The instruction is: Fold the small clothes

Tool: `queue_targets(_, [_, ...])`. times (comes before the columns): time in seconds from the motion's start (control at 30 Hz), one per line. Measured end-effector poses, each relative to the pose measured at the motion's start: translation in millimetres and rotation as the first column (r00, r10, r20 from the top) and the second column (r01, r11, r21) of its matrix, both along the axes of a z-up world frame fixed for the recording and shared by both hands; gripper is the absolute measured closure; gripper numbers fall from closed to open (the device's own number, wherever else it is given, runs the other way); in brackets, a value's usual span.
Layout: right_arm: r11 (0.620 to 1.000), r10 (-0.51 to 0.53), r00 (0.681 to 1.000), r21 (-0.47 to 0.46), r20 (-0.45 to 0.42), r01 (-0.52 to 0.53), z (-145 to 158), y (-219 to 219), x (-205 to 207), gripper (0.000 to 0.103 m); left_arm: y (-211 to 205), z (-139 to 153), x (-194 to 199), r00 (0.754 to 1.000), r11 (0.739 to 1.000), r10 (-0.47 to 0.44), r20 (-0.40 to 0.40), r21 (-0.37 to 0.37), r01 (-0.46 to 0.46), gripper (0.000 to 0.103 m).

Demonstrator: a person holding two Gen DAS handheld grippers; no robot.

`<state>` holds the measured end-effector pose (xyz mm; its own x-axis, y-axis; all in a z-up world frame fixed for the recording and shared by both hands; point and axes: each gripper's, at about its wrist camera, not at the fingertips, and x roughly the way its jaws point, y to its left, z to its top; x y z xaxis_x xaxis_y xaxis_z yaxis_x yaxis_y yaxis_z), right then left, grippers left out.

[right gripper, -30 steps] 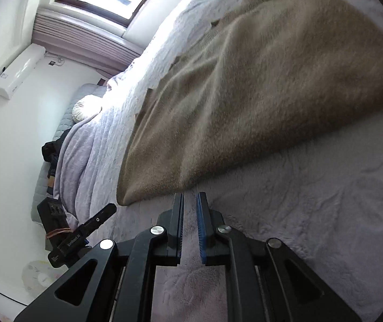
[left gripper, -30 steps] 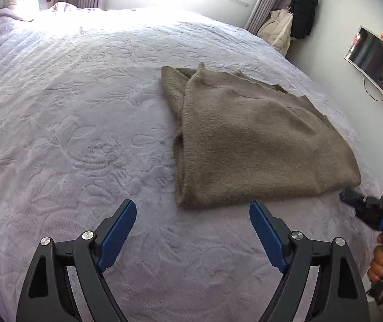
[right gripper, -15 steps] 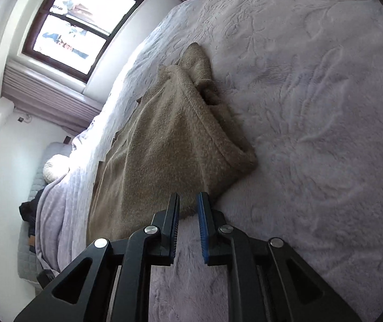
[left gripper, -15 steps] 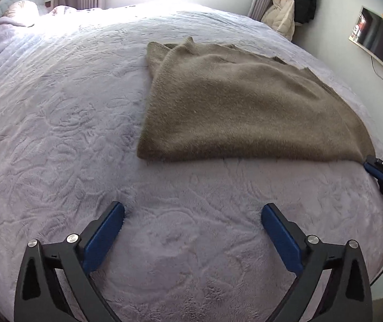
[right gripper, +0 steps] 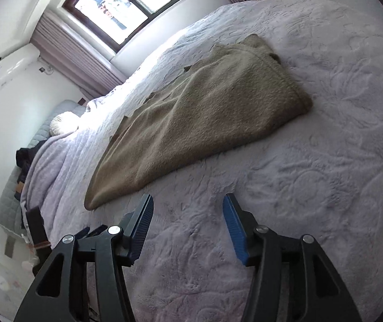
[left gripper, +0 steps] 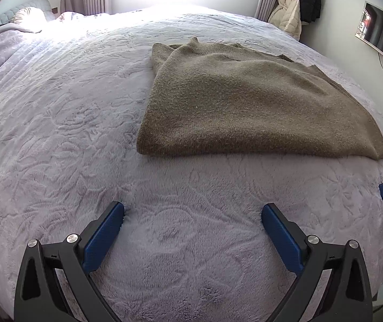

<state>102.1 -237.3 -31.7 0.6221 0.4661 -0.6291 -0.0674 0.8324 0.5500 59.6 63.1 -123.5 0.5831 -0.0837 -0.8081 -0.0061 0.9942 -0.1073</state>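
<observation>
Both my hand-held grippers, left (left gripper: 192, 221) and right (right gripper: 188, 214), gape wide, empty; sweater (left gripper: 247, 107) mid-frame on bed (left gripper: 57, 134). Risk: pinching plush bedspread with the hem.

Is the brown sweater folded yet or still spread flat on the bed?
Folded. The brown sweater lies doubled over, with a rounded fold along its near edge and lower layers' edges showing at the far side.

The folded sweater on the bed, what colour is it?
Plain olive-brown sweater, clearest in the left wrist view.
</observation>
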Motion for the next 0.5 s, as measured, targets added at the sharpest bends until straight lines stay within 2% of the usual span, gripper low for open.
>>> queue_targets(0.1, [0.999,0.019,1.0,-0.026,0.0,-0.019,2,15,-7,0.043,0,0,0,1.0,1.0,0.003,0.004,0.0,-0.003,0.001])
queue_targets(0.3, [0.998,0.039,0.999,-0.039,-0.015,-0.039,-4,13,-21,0.043,-1,0,-2,1.0,1.0,0.004,0.012,0.001,-0.004,0.001])
queue_targets(0.5, [0.998,0.034,0.999,-0.049,-0.023,-0.035,-7,15,-16,0.043,-1,2,-2,1.0,1.0,0.004,0.006,-0.004,-0.004,0.001])
